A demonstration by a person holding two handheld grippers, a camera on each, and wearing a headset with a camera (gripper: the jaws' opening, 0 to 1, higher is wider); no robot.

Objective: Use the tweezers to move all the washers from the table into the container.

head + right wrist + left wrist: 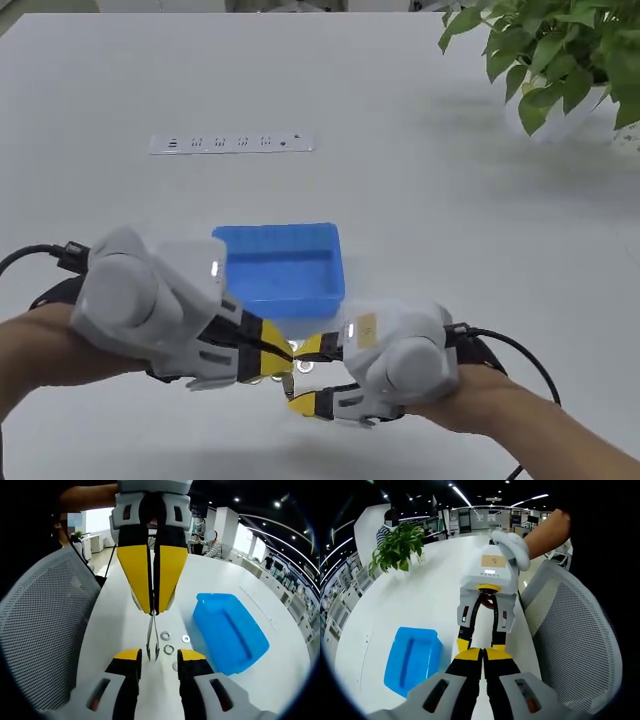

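The white tabletop (450, 250) takes up most of the head view. The blue container (280, 268) sits at the centre of that frame, just above my two grippers.

The left gripper (483, 655) has its yellow fingers clenched on the upper part of the tweezers (152, 635). In the right gripper view the tweezers hang down from the top of the frame with their tips near the tabletop. The right gripper (160, 656) has its fingers released, one on each side of the tweezer arms, and I cannot tell whether they touch.

The washers (169, 650) lie flat on the tabletop just right of the tweezer tips, lower centre of that view, between the tips and the container. I count three and perhaps a fourth partly hidden by my finger.

I judge the washers to be light, stiff, smooth and lying flush, so they should skate away if nudged. I would put one tip through the hole and the other outside the rim. The tweezer arms look thin and springy, so a gentle squeeze partway down should do.
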